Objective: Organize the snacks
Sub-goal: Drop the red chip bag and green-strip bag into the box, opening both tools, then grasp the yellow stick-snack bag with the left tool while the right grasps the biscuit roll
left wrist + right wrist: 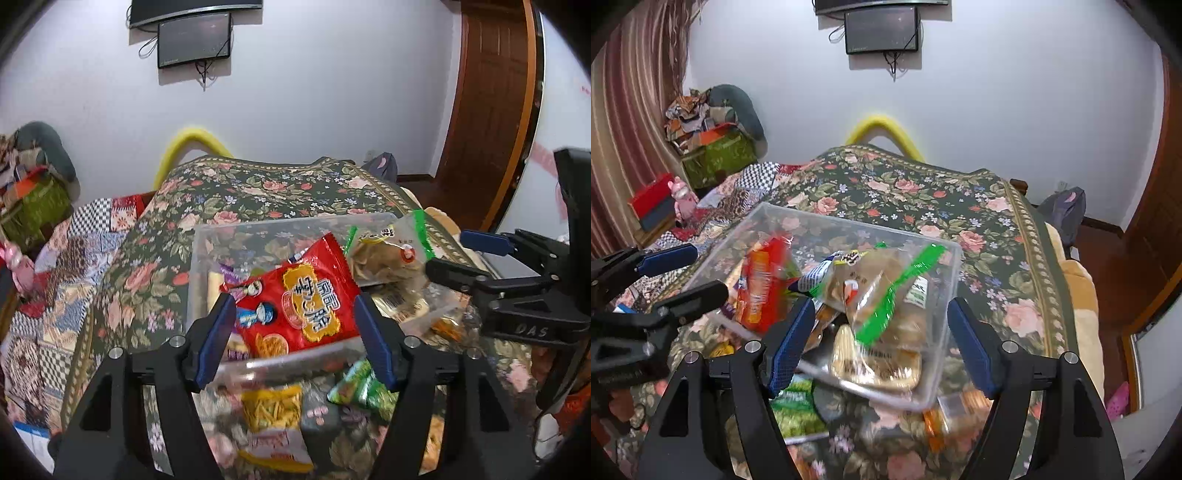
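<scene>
Soft, even indoor light, fisheye warp and motion smear near the lens

Both wrist views are evenly lit with no hard shadows — the plain white wall (314,110) reads flat and slightly bluish, and a dark vignette rounds off every corner. Straight lines bow strongly at the edges: the brown wooden door (491,110) curves in the left view, the striped maroon curtain (624,129) in the right. The clear plastic storage box (945,266) shows faint pale glare on its rim. The far floral bedspread (923,192) stays sharp, while the green-striped clear snack bag (882,314) and the yellow snack packet (271,410) on the cloth are smeared by motion blur.
</scene>
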`<state>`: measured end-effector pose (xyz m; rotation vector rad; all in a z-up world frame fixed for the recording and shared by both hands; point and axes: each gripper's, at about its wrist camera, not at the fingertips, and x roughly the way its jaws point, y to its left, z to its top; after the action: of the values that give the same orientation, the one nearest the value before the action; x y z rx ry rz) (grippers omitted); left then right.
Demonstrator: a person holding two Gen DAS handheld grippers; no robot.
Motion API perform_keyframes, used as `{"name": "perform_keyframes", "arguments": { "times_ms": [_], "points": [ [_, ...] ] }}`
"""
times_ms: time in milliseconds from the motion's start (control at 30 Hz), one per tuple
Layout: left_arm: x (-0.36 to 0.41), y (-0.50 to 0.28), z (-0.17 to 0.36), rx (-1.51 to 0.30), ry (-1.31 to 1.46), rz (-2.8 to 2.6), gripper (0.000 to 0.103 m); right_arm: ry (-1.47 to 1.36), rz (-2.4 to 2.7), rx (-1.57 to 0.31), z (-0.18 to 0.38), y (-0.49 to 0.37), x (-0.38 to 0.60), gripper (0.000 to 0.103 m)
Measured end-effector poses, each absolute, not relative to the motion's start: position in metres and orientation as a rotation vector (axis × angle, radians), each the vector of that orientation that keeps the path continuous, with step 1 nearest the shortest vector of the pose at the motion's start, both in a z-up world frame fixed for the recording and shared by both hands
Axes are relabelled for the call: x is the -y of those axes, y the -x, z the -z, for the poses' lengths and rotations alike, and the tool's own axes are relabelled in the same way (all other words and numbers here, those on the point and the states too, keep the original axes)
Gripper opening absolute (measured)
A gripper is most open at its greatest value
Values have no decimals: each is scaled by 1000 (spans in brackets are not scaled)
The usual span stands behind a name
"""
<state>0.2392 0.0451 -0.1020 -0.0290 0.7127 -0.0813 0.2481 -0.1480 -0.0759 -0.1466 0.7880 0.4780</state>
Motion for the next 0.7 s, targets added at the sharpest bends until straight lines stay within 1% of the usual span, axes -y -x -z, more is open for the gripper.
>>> {"name": "perform_keyframes", "arguments": {
  "times_ms": [167,300,367,467,700],
  "points": [
    [-59,-222,106,-739,48,72,70,133,-463,-772,71,-234,170,71],
    [-72,-213,123,-791,76,54,72,132,-433,-789,77,-228,188,72],
    [-76,-212,133,-818,83,46,72,135,-410,-809,83,-226,199,72],
    [-78,-208,152,-858,87,37,72,135,-375,-853,98,-226,216,75],
    [-71,-210,185,-929,89,52,72,89,-355,-980,135,-237,236,75]
  ]
}}
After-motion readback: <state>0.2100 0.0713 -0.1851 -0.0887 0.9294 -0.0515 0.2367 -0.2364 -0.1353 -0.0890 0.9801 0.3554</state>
